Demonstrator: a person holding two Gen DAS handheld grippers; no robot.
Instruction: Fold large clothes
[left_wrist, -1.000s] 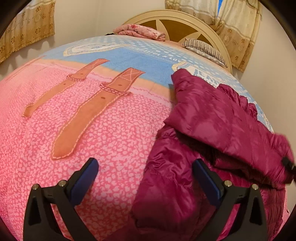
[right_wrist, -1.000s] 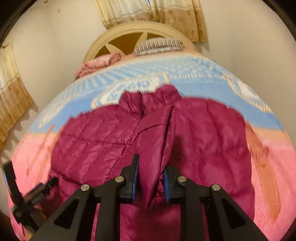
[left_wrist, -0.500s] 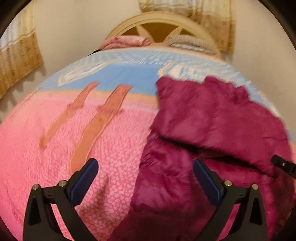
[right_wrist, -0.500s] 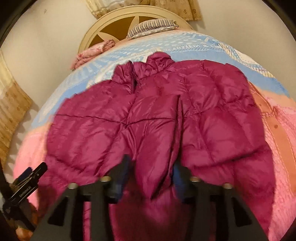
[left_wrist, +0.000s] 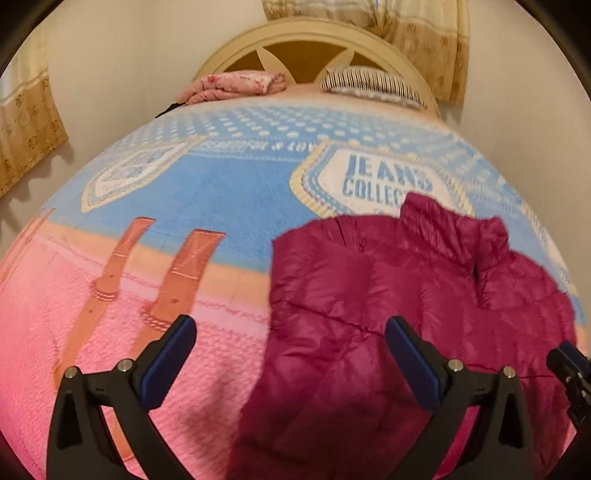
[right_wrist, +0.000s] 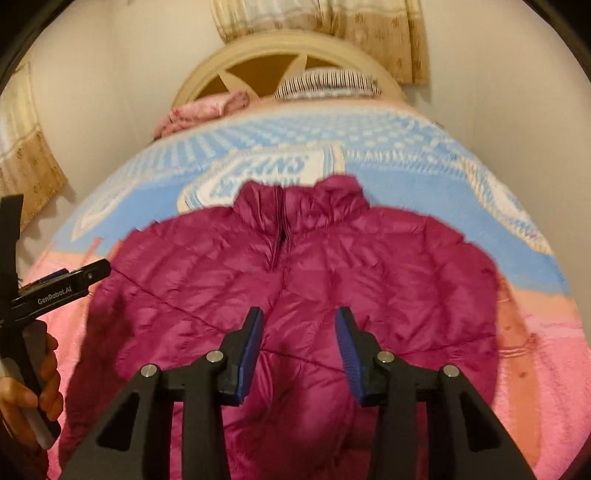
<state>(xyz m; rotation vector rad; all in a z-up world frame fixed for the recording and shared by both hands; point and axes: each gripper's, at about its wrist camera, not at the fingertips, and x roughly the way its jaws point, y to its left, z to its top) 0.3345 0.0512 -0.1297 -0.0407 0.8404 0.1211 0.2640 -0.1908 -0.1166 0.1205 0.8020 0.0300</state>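
Your jacket (right_wrist: 332, 280) lies flat on the bed (left_wrist: 221, 199), front up, collar toward the headboard (right_wrist: 236, 62), right of the bed's middle. Sleeves look tucked in; the crosswise fold is likely still to do. Left tongs (left_wrist: 291, 358) wide, empty. Right tongs (right_wrist: 300, 350) partly parted above the hem, gripping nothing.

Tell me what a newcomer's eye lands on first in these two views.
The magenta puffer jacket grabs attention first: it lies spread front-up on the pink and blue bedspread, collar toward the headboard. Next come the black claws with blue pads, the right claw open just above the jacket's lower front, the left claw open wide over its edge. Behind, a folded pink cloth and a striped pillow rest by the headboard.
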